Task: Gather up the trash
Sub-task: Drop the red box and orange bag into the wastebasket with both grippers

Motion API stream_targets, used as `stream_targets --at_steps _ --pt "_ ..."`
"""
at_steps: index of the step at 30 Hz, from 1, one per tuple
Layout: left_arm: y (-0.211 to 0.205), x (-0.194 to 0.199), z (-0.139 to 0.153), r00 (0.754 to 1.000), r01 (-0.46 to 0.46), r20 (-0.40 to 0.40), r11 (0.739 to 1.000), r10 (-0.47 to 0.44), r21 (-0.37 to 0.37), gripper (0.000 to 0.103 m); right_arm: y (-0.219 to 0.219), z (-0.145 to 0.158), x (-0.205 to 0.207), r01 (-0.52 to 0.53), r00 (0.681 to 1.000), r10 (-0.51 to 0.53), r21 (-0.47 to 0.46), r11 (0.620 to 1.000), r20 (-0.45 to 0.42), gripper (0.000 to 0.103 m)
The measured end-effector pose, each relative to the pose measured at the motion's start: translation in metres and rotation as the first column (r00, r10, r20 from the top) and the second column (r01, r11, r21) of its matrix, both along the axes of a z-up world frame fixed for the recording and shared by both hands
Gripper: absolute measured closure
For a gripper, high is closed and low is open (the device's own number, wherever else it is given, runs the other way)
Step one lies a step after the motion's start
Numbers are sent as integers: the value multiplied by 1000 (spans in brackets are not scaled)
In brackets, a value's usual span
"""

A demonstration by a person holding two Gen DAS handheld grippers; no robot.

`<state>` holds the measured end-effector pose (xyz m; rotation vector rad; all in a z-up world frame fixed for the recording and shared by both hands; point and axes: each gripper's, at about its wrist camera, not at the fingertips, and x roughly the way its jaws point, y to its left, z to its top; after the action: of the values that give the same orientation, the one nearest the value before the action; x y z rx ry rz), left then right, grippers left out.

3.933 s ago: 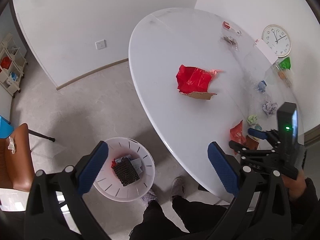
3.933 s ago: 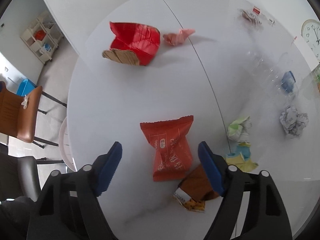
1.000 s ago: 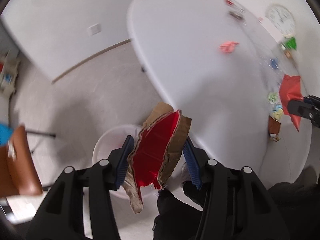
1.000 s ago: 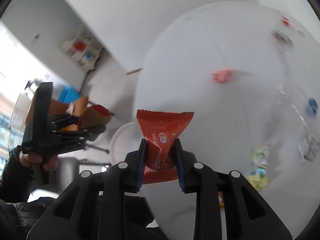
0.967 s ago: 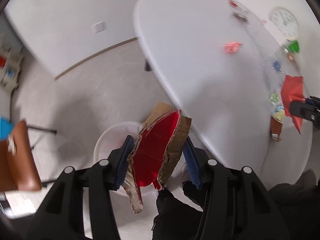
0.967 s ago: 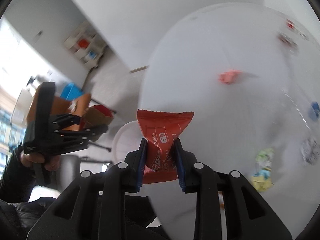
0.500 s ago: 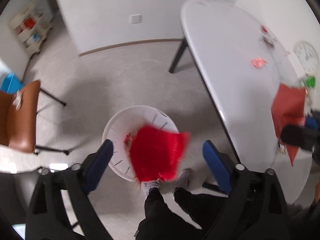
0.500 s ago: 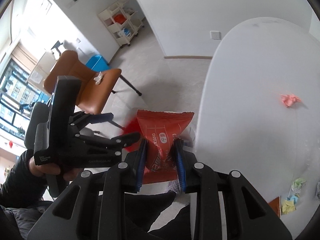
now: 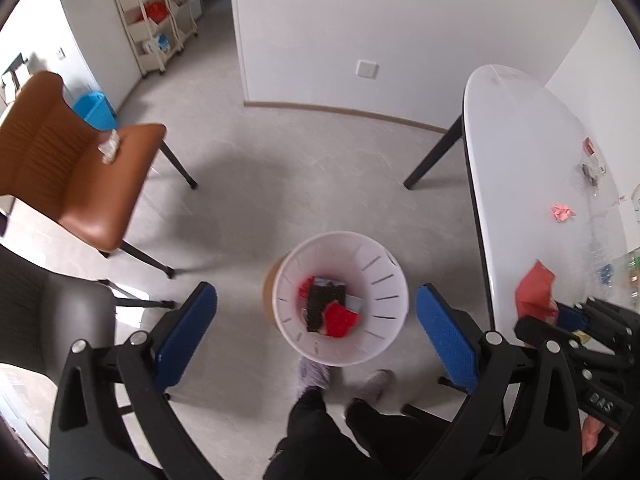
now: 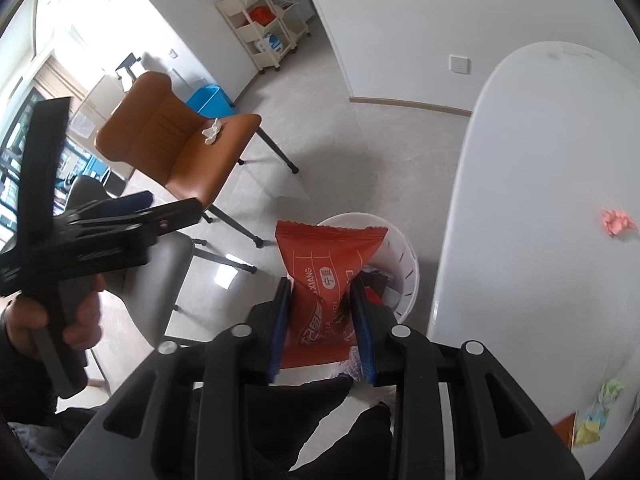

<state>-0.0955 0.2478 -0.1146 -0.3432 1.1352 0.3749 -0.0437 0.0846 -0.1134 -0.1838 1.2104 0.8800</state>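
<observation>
My left gripper hangs over the white slotted bin on the floor; its jaws are opening wide and nothing is between them. The red cardboard box lies inside the bin on dark trash. In the right wrist view my right gripper holds an orange-red snack packet upright between its blue pads. Its jaws are opening, though the pads still touch the packet. The bin sits just behind and below the packet. The left wrist view shows the right gripper with the packet at the table's edge.
The white oval table stands to the right, with a pink crumpled paper and other scraps on it. A brown chair and a dark chair stand to the left. The person's legs and shoes are beside the bin.
The left gripper opened and the red cardboard box fell into the bin. The right gripper carried the snack packet from over the table to above the bin.
</observation>
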Motion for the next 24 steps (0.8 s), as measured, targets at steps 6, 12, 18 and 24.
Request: stream_targets --at_steps 6,12,18,24 --pt "8 -6 8 1000 -17 1 1000 17 -2 8 17 -4 8 39 999 -38 -17 999 24 8" --pt "4 -5 8 1000 -12 -1 1000 12 -3 8 -2 3 18 115 993 -115 16 993 -15 3" --pt "-1 -2 8 1000 5 -2 1000 -5 -3 8 -43 14 23 228 974 -227 36 973 -29 3" --pt "-12 5 12 999 44 -2 999 -44 1 8 -94 24 19 333 943 -333 31 942 -14 3"
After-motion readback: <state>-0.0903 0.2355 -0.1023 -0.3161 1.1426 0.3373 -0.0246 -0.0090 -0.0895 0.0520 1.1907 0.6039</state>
